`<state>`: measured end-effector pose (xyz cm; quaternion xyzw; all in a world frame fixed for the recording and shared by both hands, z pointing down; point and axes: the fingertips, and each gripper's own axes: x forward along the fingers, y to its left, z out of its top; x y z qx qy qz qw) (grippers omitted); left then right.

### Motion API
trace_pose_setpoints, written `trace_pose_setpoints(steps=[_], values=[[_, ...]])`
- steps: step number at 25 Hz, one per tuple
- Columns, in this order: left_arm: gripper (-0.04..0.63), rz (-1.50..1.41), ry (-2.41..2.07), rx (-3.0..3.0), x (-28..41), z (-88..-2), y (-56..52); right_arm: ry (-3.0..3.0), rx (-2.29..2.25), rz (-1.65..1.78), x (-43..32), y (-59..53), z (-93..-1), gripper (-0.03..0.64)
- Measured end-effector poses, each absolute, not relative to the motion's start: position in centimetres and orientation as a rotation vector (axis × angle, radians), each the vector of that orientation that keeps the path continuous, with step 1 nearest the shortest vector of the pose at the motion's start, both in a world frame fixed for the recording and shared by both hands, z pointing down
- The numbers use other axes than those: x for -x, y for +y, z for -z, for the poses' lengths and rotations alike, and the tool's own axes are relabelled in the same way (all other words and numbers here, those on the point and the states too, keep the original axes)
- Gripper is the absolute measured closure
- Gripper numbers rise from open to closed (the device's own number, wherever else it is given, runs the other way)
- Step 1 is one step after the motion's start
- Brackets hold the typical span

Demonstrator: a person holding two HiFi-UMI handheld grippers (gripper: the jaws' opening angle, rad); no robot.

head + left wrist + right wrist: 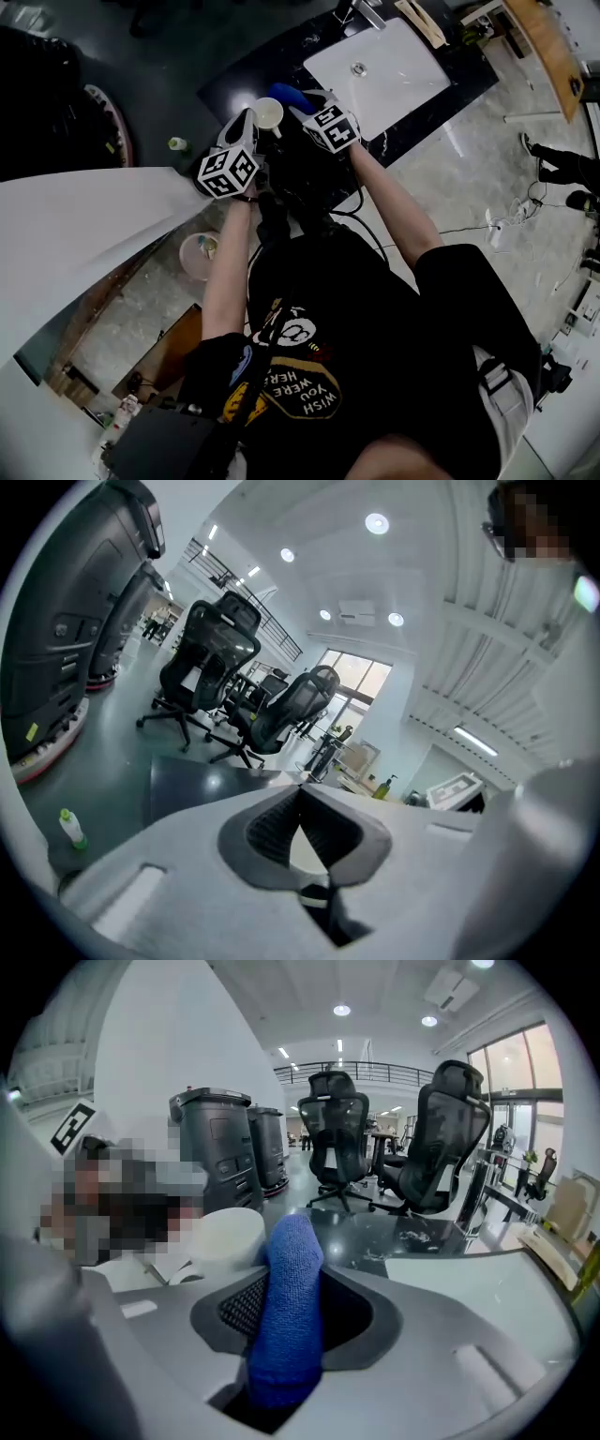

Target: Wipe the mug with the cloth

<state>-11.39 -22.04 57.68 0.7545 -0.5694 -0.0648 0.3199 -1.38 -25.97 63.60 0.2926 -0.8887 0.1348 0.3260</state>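
Observation:
In the head view a cream mug (268,114) hangs above the dark counter (234,80), mouth facing up. My left gripper (251,122) is at its left side. The left gripper view shows those jaws (302,841) closed on a pale sliver of the mug (307,855); the rest of it is hidden. My right gripper (302,105) is shut on a rolled blue cloth (284,93) right beside the mug's rim. In the right gripper view the cloth (289,1307) stands up between the pads, and the mug (225,1237) is just to its left.
A white sink (403,75) with a faucet (366,11) is set into the counter to the right. A small green-capped bottle (176,144) stands at the counter's left end. Office chairs (441,1138) and grey bins (211,1143) stand beyond.

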Motion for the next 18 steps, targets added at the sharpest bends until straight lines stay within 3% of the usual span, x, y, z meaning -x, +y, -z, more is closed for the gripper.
trace_pose_setpoints(steps=[7, 13, 18], values=[[0.591, 0.193, -1.38, -2.02, 8.5, -58.2, -21.9, -2.434, -0.581, -0.341, 0.9, -18.3, -62.9, 0.472], [0.591, 0.182, -1.381, -2.021, 8.9, -58.2, -21.7, -2.35, -0.837, -0.433, -0.5, -26.4, -63.4, 0.472], [0.591, 0.187, -1.346, -2.02, 8.5, -58.3, -21.5, -2.348, -0.676, -0.551, 1.8, -22.6, -65.1, 0.472]])
